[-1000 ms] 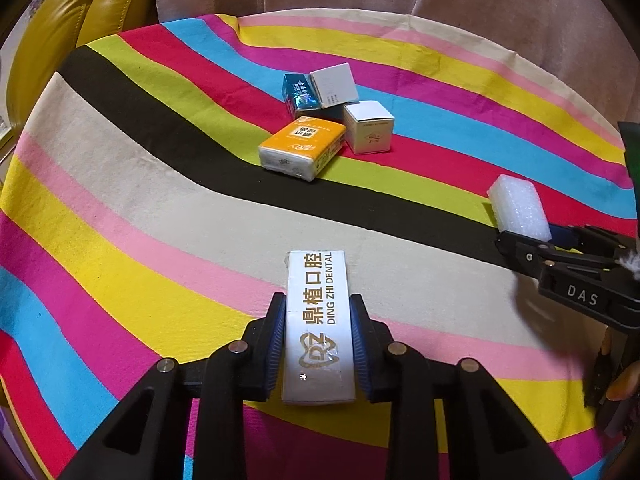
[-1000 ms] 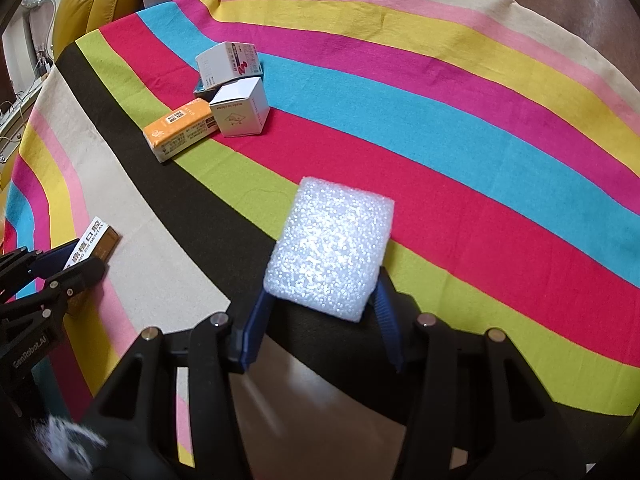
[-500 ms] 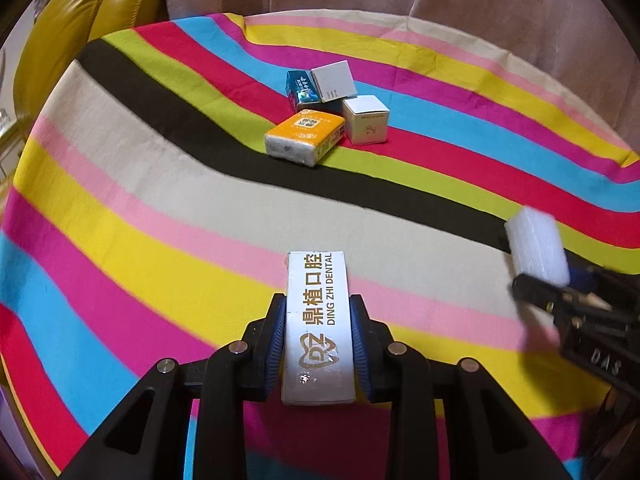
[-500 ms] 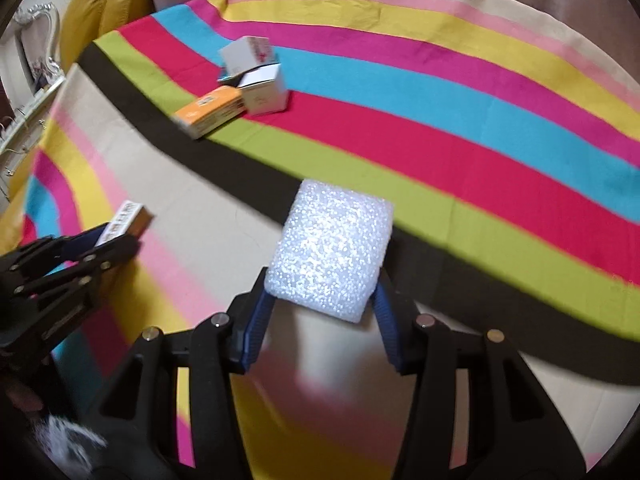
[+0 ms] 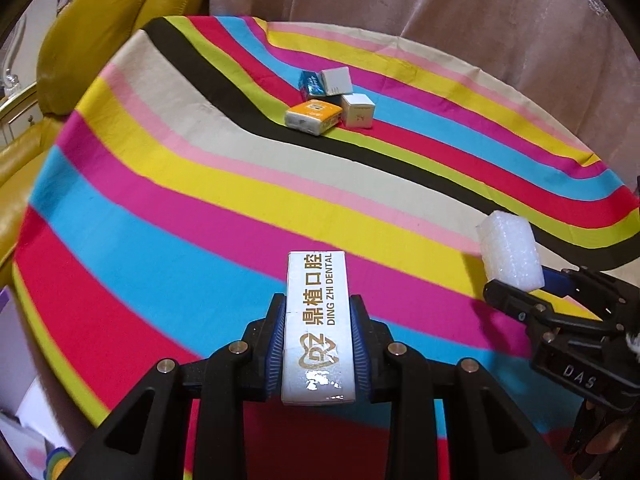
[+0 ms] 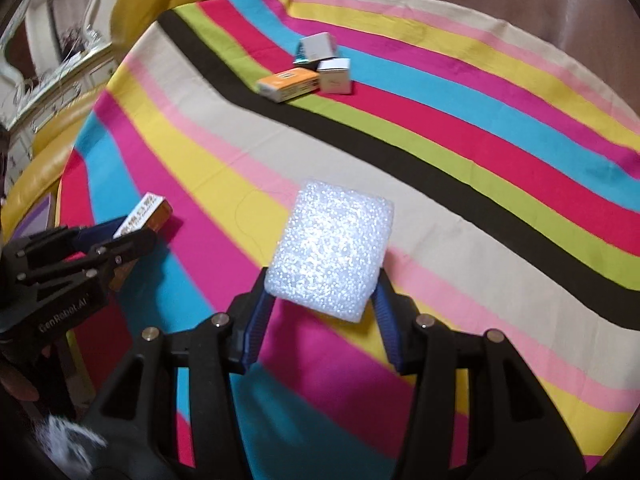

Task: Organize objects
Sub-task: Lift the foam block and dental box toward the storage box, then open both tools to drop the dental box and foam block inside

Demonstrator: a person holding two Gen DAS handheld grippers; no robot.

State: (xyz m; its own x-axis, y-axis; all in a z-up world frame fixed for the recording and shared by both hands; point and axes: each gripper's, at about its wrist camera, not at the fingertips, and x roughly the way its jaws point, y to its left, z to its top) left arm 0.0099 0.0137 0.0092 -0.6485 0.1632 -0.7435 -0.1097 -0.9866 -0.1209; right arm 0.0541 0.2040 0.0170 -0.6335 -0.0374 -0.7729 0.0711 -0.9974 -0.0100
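Note:
My left gripper (image 5: 318,320) is shut on a long white dental box (image 5: 318,320) with gold lettering, held above the striped cloth. My right gripper (image 6: 324,300) is shut on a white foam block (image 6: 332,254), also held off the cloth. Each gripper shows in the other's view: the right gripper (image 5: 516,286) with the foam block (image 5: 510,252) at the right edge, the left gripper (image 6: 132,236) with the dental box (image 6: 146,212) at the left. Far across the table lies a cluster: an orange tissue pack (image 5: 314,116), a white cube box (image 5: 358,110), a grey-white box (image 5: 337,81) and a blue pack (image 5: 311,84).
The round table wears a rainbow-striped cloth (image 5: 200,184). A yellow leather sofa (image 5: 100,32) stands behind it at the left, a pink-brown curtain (image 5: 440,12) at the back. An ornate white cabinet (image 6: 52,64) shows at the far left.
Both grippers pulled back toward the table's near edge with their loads still held; the box cluster now looks farther away and more of the cloth shows.

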